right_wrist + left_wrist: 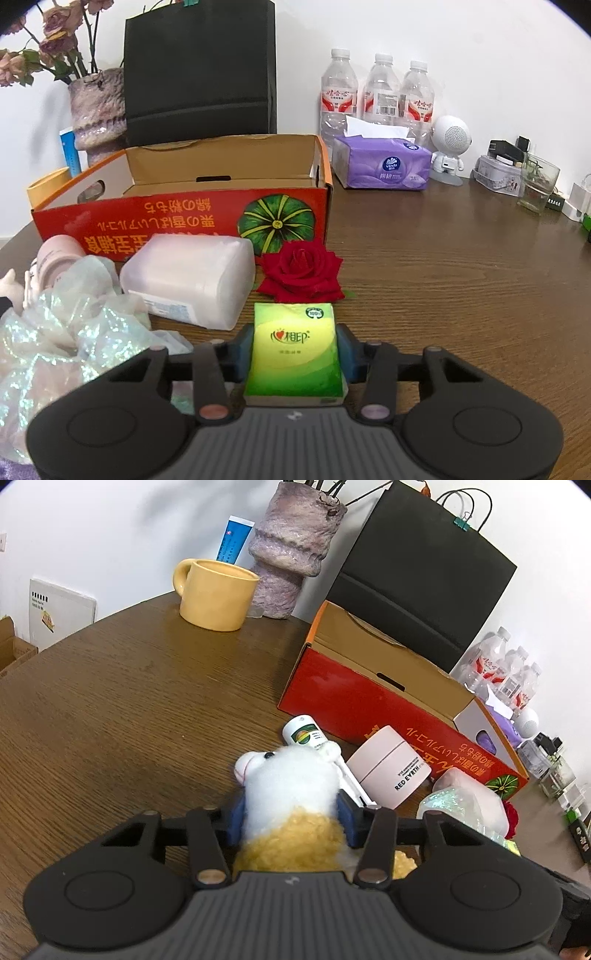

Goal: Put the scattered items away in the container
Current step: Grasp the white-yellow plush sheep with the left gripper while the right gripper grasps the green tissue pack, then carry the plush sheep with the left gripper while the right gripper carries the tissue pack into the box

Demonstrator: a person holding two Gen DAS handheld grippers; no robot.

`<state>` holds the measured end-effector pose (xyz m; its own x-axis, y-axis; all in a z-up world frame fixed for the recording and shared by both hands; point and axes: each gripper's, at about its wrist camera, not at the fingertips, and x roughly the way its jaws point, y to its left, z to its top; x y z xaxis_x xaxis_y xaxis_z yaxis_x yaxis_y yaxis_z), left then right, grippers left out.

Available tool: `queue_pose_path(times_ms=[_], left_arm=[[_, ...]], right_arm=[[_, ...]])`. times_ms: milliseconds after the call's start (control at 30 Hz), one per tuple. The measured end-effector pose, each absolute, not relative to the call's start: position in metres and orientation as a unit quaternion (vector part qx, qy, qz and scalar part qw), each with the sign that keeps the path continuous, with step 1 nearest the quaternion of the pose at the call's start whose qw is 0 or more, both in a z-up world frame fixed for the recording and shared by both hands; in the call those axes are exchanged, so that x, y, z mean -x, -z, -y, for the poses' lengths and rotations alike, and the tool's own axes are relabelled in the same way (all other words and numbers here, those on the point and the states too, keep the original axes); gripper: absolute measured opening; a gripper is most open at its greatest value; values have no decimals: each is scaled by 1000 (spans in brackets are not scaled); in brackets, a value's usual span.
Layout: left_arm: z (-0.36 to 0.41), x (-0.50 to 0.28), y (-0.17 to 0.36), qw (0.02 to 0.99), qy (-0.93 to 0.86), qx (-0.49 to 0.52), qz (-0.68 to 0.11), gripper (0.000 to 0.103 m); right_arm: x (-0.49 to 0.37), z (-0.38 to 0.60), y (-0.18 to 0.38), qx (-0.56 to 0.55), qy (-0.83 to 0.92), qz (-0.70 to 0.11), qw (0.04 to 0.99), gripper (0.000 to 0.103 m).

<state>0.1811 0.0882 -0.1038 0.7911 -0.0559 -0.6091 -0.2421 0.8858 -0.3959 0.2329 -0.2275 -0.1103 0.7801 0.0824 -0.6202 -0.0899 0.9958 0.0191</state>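
The left gripper [291, 823] clamps a plush toy [291, 794]; the right gripper [295, 350] clamps a green tissue pack [295, 350]. The open box [221, 173] sits ahead of both.
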Motion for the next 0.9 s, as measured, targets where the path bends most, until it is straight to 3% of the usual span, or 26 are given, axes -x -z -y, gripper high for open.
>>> queue_pose_path(times_ms=[900], left_arm=[[-88, -120, 63, 930, -35, 238, -278, 45]], right_arm=[[-175, 229, 69, -26, -88, -306, 948, 44]])
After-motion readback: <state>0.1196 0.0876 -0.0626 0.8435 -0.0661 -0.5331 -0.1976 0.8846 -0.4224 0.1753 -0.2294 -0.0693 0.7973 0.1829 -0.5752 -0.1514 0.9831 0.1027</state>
